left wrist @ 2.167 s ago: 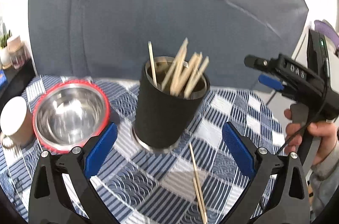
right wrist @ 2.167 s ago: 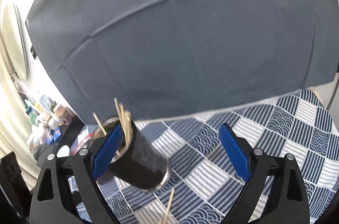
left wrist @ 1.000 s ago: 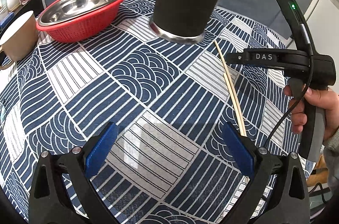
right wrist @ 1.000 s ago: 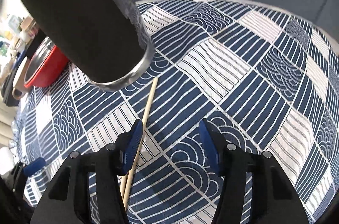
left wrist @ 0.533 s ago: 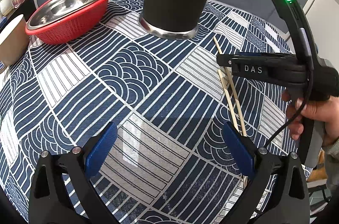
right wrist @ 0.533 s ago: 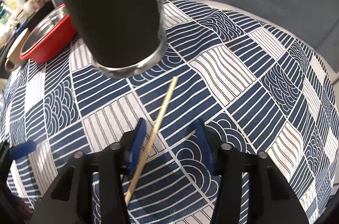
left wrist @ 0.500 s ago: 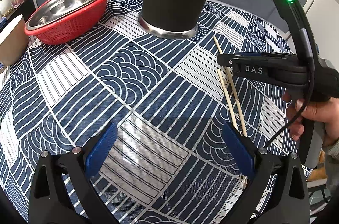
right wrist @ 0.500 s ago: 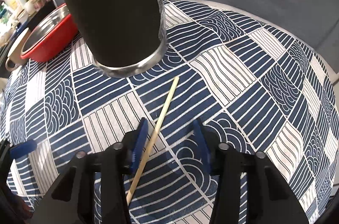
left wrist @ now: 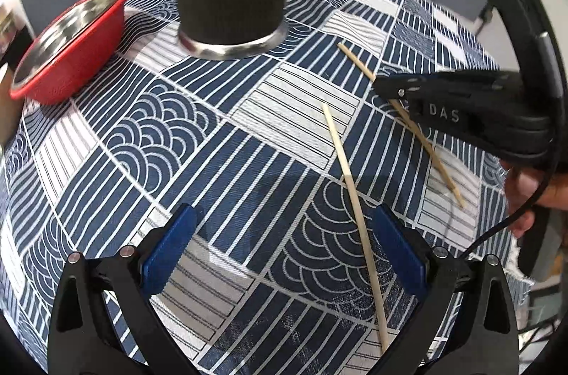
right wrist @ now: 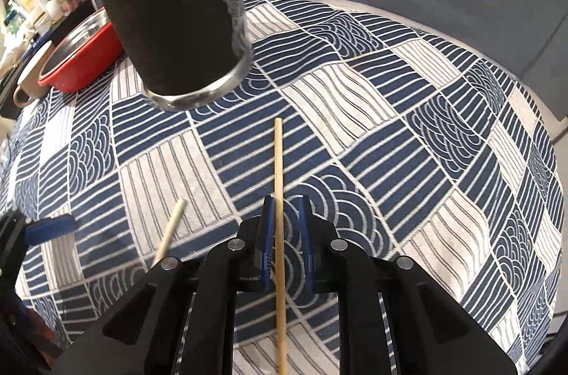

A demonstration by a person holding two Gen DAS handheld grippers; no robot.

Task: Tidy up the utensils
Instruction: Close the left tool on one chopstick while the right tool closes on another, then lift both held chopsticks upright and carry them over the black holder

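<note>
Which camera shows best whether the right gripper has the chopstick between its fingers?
The right wrist view: the chopstick runs straight between the right gripper pads, which stand close on either side with a small gap. The left wrist view shows that gripper only side-on, covering part of the chopstick.

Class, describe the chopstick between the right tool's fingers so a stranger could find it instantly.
Start at the tall black cup on the patterned tablecloth. Just in front lies a chopstick pointing toward the cup. Unlike the other chopstick to its left, it runs between the right tool's blue pads.
</note>
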